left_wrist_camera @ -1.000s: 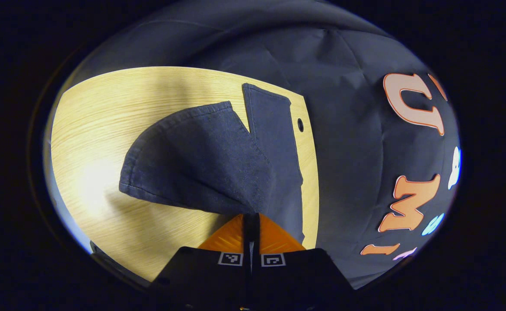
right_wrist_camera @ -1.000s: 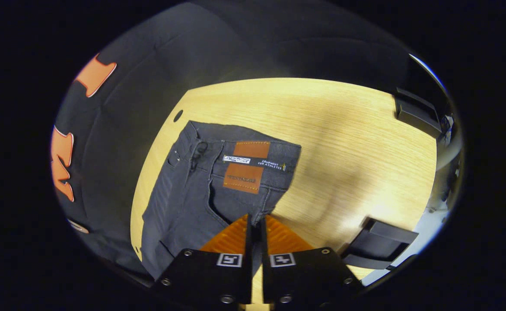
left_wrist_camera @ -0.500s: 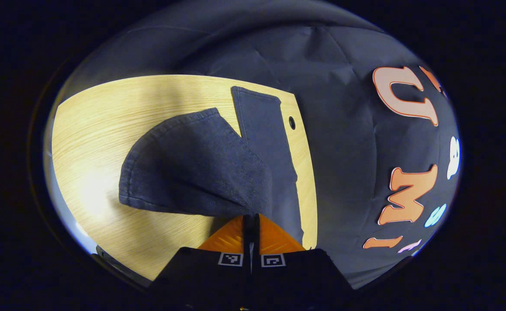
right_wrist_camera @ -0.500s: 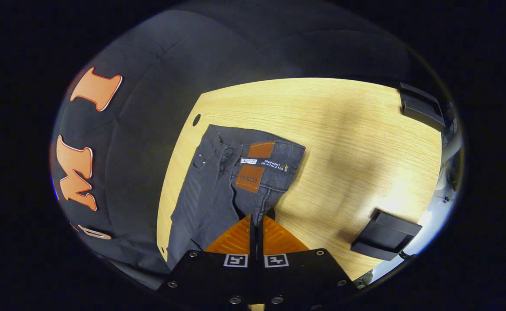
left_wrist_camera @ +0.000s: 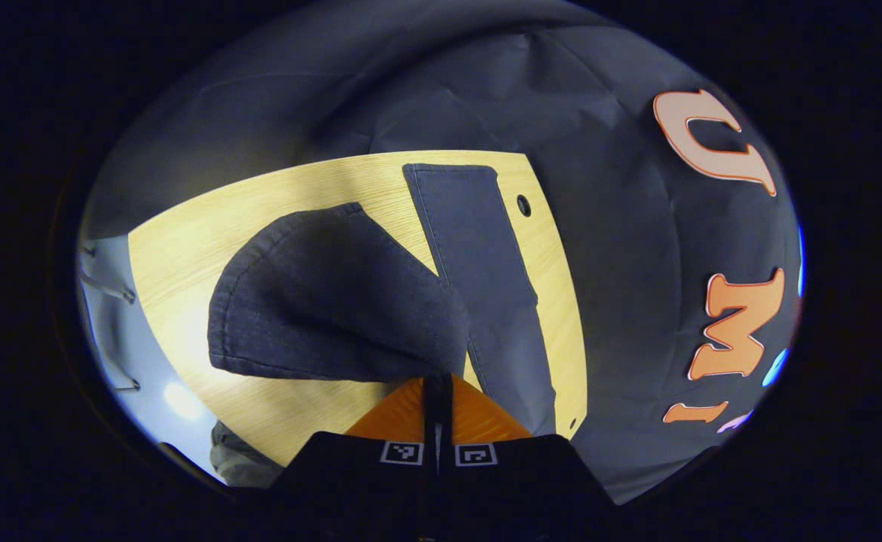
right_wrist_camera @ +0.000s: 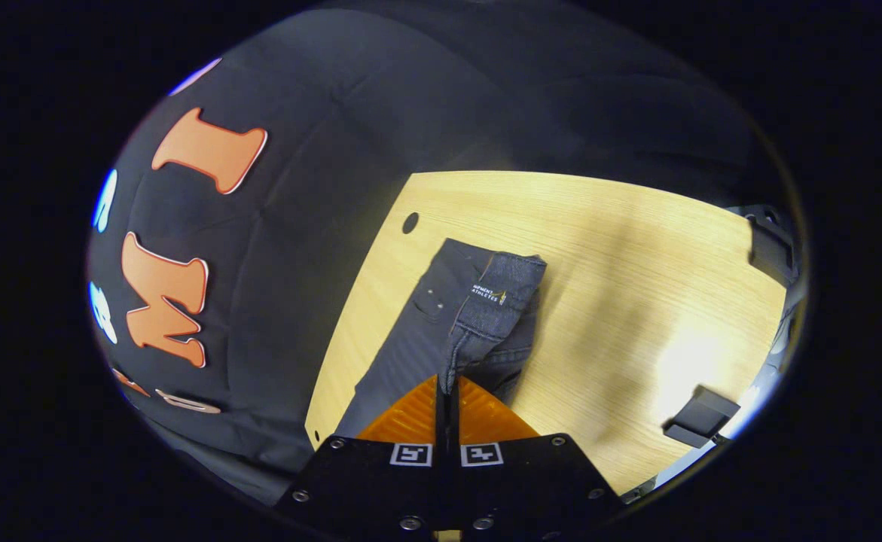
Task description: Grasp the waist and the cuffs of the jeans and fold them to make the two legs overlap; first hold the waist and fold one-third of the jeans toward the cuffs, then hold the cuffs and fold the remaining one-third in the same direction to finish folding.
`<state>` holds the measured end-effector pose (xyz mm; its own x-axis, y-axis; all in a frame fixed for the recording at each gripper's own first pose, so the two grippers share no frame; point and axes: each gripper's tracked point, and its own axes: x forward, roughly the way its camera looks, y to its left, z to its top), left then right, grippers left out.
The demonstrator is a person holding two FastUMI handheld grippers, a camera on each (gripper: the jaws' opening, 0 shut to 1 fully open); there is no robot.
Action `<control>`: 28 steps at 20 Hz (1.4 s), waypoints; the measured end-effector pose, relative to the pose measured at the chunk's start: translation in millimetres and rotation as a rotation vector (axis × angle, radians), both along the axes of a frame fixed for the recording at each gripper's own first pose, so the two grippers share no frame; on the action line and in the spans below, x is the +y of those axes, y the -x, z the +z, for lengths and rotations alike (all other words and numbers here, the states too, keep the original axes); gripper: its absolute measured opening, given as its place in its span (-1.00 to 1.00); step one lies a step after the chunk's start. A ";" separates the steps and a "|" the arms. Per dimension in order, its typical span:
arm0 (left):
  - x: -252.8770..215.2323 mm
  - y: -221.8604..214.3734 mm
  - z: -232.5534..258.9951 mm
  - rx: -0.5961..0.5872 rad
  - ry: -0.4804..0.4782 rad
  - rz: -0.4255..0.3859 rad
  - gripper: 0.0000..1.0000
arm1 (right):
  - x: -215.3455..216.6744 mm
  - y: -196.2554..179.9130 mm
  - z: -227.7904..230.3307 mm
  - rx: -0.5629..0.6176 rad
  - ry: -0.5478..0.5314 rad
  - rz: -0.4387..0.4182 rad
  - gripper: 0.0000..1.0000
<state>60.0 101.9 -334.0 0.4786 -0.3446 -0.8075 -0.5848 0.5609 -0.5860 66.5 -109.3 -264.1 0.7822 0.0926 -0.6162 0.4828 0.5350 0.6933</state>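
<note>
Left gripper [left_wrist_camera: 437,382] has its fingers pressed tight w/ the cuff [left_wrist_camera: 328,301] of the jeans [left_wrist_camera: 478,263] pinched between them. That leg is held up off the table [left_wrist_camera: 177,263] and bulges out round to the left; the other leg lies flat on the wood, next to a small hole [left_wrist_camera: 523,205] near the table edge. Right gripper [right_wrist_camera: 447,385] is squeezed together too, pinching the waist [right_wrist_camera: 486,309] of the jeans, which hangs bunched above the table, while the rest lies flat below, near the edge by the wall. A small white tag [right_wrist_camera: 490,294] sits on the waistband; its writing is too small to read. Two dark blocks [right_wrist_camera: 700,425] sit at the far right side of the table. No boxes or bins seen.
</note>
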 end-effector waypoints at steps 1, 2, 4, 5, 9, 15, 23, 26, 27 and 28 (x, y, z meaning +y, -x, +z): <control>-0.1 -7.9 5.4 -0.003 -0.011 -0.014 -0.98 | 2.2 -12.8 5.6 -0.008 -0.006 0.008 -1.00; 0.4 -15.4 8.4 0.005 -0.031 -0.026 -0.99 | 4.2 -25.2 10.4 -0.014 -0.013 0.010 -1.00; 2.1 -35.3 12.3 0.040 -0.057 -0.022 -0.98 | 7.6 -45.8 14.2 -0.009 -0.019 0.018 -1.00; 1.0 -43.4 11.4 0.077 -0.062 -0.026 -0.99 | 8.3 -55.3 14.8 -0.003 -0.018 0.021 -1.00; 2.1 -83.7 -10.0 0.228 -0.135 -0.070 -0.99 | 13.0 -98.4 9.3 0.031 -0.037 0.035 -1.00; -21.8 -176.7 -55.4 0.342 -0.169 -0.160 -0.98 | 9.5 -167.9 -27.1 0.102 -0.026 0.025 -1.00; -56.6 -302.1 -107.9 0.289 -0.238 -0.293 -0.24 | 15.3 -232.0 -85.4 0.239 -0.037 0.014 -0.99; -40.2 -318.6 -108.0 0.237 -0.350 -0.338 0.73 | 15.8 -230.8 -72.8 0.200 -0.030 0.021 -0.95; -36.4 -324.5 -100.9 0.207 -0.360 -0.344 0.97 | 16.8 -234.6 -69.4 0.181 -0.031 0.031 -0.80; -32.4 -327.9 -96.8 0.183 -0.376 -0.336 0.97 | 19.2 -237.2 -60.6 0.148 -0.035 0.038 -0.70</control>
<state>387.9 69.4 -430.8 0.2317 -0.1252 -0.9647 -0.4105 0.8865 -0.2136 303.7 -90.1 -324.7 0.6784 0.1441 -0.7204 0.5611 0.5315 0.6346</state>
